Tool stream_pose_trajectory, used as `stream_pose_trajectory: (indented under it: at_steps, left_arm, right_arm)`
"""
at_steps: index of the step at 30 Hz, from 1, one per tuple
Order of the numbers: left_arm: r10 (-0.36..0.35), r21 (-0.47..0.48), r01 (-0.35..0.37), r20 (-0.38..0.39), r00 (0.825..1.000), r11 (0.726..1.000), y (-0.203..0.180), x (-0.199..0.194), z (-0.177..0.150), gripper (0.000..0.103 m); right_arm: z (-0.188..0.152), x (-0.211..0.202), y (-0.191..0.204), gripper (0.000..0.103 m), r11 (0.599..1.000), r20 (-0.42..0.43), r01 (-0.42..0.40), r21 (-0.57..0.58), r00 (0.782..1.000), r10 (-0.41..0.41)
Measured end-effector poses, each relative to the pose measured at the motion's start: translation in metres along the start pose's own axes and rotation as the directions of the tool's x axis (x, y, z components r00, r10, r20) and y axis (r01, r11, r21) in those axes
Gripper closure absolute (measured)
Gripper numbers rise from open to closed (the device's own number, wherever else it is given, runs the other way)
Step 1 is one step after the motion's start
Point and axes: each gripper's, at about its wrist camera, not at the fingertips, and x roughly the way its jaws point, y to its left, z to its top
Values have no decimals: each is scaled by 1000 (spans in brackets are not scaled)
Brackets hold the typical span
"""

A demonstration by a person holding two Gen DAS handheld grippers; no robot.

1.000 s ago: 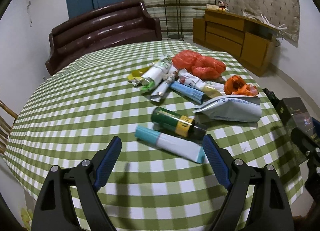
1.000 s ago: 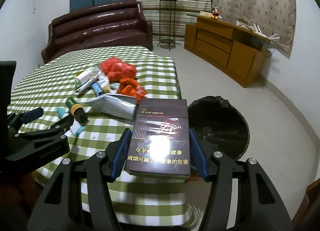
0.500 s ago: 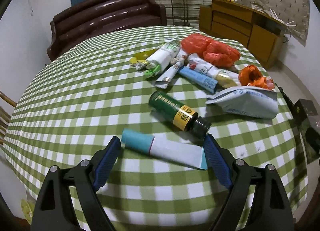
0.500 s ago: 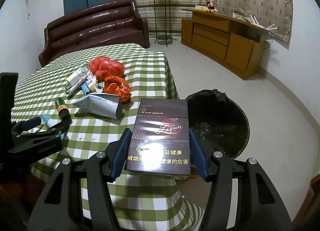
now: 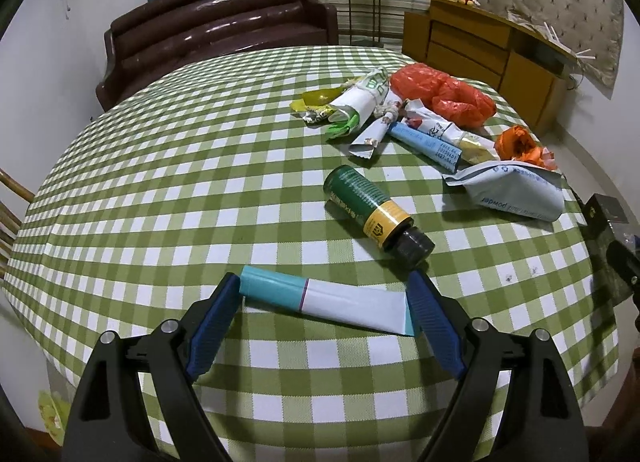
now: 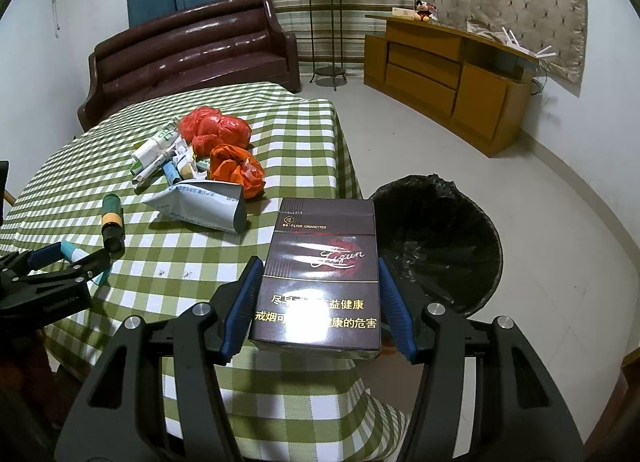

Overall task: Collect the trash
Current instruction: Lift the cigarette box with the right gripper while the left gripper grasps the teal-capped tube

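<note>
My left gripper [image 5: 324, 310] is open low over the green checked table [image 5: 160, 190], its fingers either side of a teal and white tube [image 5: 320, 298] lying crosswise. Behind it lies a green bottle [image 5: 372, 214] with a yellow band and black cap. My right gripper [image 6: 320, 298] is shut on a dark cigarette pack [image 6: 320, 274], held past the table's corner, beside a black-lined trash bin [image 6: 440, 246] on the floor. The left gripper also shows in the right wrist view [image 6: 68, 258].
Further back lie a white pouch [image 5: 512, 190], orange bags [image 5: 440, 98], a blue tube [image 5: 428, 146] and several wrappers [image 5: 360, 106]. A brown sofa [image 6: 192, 50] and a wooden cabinet [image 6: 448, 74] stand behind.
My left gripper has moved forward and down until its fingers flank the teal and white tube. My right gripper has carried the cigarette pack to the right, towards the bin.
</note>
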Motion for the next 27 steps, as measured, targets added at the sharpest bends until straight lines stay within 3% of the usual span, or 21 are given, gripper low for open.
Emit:
stream_pose_trajectory:
  at_steps: [13, 16, 20, 27]
  left_arm:
    - [27, -88, -30, -37, 999, 996, 20, -10, -3, 19]
    - [28, -73, -30, -36, 999, 997, 19, -14, -3, 19]
    - [0, -89, -7, -77, 997, 996, 21, -2, -3, 19]
    - [-12, -127, 2, -77, 997, 992, 25, 10, 12, 19]
  right_arm:
    - [0, 1, 2, 47, 1000, -1, 1, 6, 1000, -1]
    - [0, 1, 0, 47, 1000, -2, 0, 4, 1000, 1]
    - [0, 1, 0, 47, 1000, 0, 1, 4, 1000, -1]
    - [-1, 1, -2, 47, 1000, -1, 1, 4, 1000, -1]
